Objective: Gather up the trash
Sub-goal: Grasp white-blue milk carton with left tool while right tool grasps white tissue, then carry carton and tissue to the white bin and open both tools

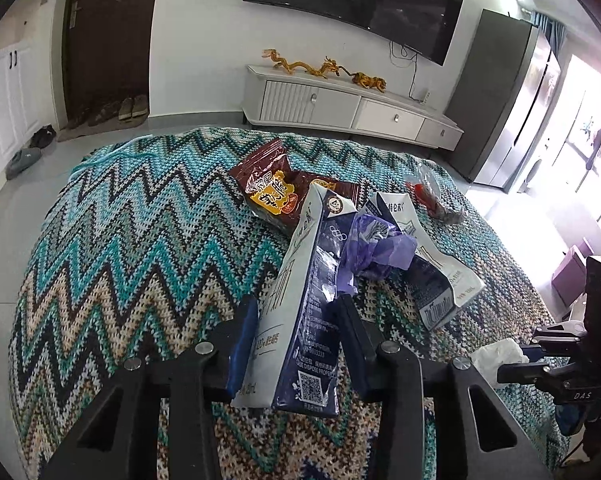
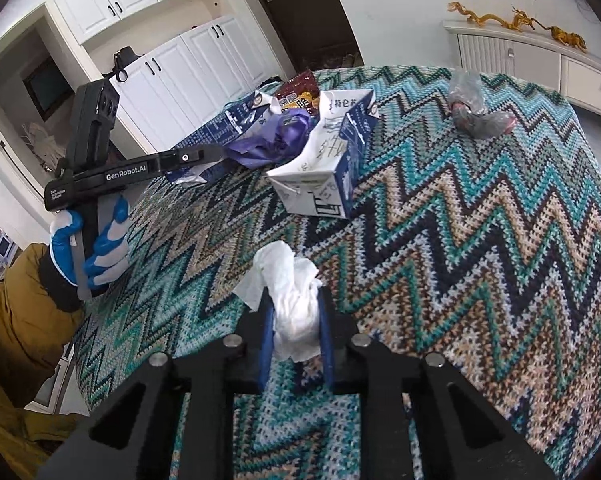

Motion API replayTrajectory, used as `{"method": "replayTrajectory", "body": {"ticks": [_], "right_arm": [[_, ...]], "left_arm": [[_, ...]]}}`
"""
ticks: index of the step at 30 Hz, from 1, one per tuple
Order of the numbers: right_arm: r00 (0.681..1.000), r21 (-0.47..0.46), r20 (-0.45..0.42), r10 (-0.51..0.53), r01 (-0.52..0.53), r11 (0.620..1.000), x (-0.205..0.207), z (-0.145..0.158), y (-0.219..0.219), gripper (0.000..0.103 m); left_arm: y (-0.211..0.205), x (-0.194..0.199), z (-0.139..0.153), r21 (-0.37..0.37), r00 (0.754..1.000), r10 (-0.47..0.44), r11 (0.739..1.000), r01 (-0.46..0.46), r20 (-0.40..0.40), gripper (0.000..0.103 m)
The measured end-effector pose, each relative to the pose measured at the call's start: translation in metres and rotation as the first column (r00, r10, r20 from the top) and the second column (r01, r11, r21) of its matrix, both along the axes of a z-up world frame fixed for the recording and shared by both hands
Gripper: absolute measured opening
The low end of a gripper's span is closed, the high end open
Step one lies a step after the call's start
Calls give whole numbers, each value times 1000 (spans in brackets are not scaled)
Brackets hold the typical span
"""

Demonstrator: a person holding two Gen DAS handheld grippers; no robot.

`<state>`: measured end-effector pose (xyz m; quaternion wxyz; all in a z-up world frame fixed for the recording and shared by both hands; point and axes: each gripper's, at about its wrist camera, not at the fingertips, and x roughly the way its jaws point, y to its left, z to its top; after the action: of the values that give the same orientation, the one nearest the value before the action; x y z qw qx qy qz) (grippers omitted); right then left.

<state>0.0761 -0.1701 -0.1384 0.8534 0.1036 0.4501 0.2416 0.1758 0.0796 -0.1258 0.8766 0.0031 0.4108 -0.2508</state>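
Observation:
My left gripper (image 1: 296, 316) is shut on a flattened blue and white milk carton (image 1: 300, 300), held above the zigzag cloth; it also shows in the right wrist view (image 2: 224, 132). A crumpled purple bag (image 1: 376, 248) lies against it. A second milk carton (image 1: 432, 268) lies beside, also seen in the right wrist view (image 2: 328, 164). A red snack bag (image 1: 276, 192) lies behind. My right gripper (image 2: 296, 320) is shut on a crumpled white tissue (image 2: 288, 292), which also shows in the left wrist view (image 1: 496, 356).
A clear plastic wrapper (image 1: 436, 196) lies at the table's far right, also in the right wrist view (image 2: 476, 108). The zigzag knitted cloth (image 1: 140, 240) covers the table. A white TV cabinet (image 1: 340, 104) stands behind.

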Motion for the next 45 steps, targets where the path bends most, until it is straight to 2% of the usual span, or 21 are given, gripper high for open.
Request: {"method": "replayTrajectory", "body": {"ticks": [14,19,27,32,36,40,45], "right_arm": [[996,2,91,1,-2,1000,-51,46,8,18],[991,10,130,-13,11,1000,-66,62,3,18],[978,50,201,-64,55,997,-94,82,-19,18],[961,89,238,-140,122,989,-116,91,-54,18],[939,116,258,-228,204,972,-133,92,-91,18],[904,132,267,-333,308,942,-152,88,-133,18],[844,152,257,-470,445,883,-175,77,-191,18]], "left_arm": [[36,-70,28,-116,998,58,992,-57,6,38],[40,-99,45,-132,998,53,990,-47,40,37],[37,-127,81,-201,995,57,979,-39,82,37],[10,-134,101,-207,995,8,978,13,103,37],[-24,-132,110,-228,995,-56,971,75,87,37],[-75,-125,113,-252,989,-141,956,150,54,37],[-160,-114,105,-250,965,-262,934,254,4,37]]}}
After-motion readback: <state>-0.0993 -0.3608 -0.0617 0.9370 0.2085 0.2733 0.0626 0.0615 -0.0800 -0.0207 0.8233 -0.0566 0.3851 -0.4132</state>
